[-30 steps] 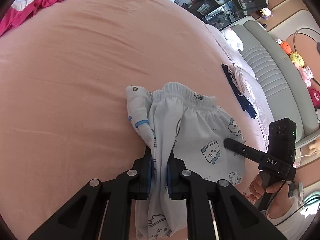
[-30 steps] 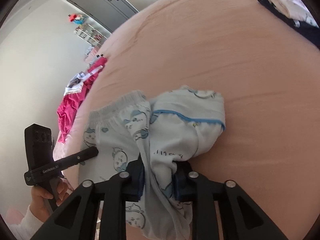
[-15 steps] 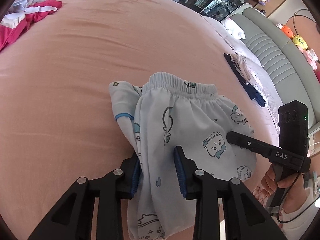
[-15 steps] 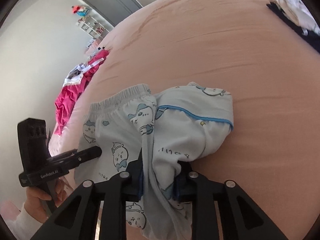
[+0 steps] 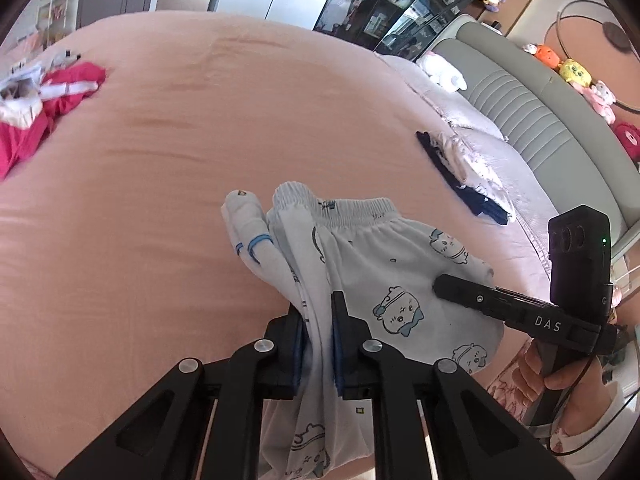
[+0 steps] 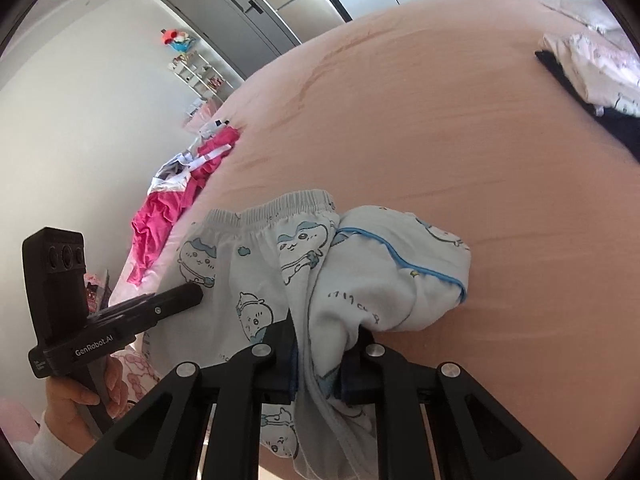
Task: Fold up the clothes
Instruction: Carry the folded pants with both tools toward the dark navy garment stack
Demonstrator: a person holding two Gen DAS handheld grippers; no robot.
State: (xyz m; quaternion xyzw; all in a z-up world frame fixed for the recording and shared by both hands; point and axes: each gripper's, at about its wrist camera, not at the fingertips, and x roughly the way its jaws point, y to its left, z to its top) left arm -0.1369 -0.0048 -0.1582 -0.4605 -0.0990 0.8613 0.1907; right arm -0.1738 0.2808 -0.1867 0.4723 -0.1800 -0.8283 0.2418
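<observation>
Pale blue children's pants (image 5: pixel 384 264) with cartoon prints and an elastic waistband lie bunched on the pink bed (image 5: pixel 168 152). My left gripper (image 5: pixel 318 340) is shut on a fold of the pants near their left edge. My right gripper (image 6: pixel 320 356) is shut on another fold of the same pants (image 6: pixel 360 276), beside a blue-trimmed part. In the left wrist view the right gripper (image 5: pixel 444 286) shows with its tip resting on the cloth; in the right wrist view the left gripper (image 6: pixel 192 294) does likewise.
A pink and white garment pile (image 5: pixel 36 104) lies at the bed's far left, also in the right wrist view (image 6: pixel 180 196). Dark blue and white clothes (image 5: pixel 464 172) lie at the right by a grey headboard (image 5: pixel 540 120). Wardrobe doors (image 6: pixel 256 20) stand beyond the bed.
My left gripper opened half a second ago and has shut again on a fold of the pants. Both grippers have lifted slightly; the right one kept its hold.
</observation>
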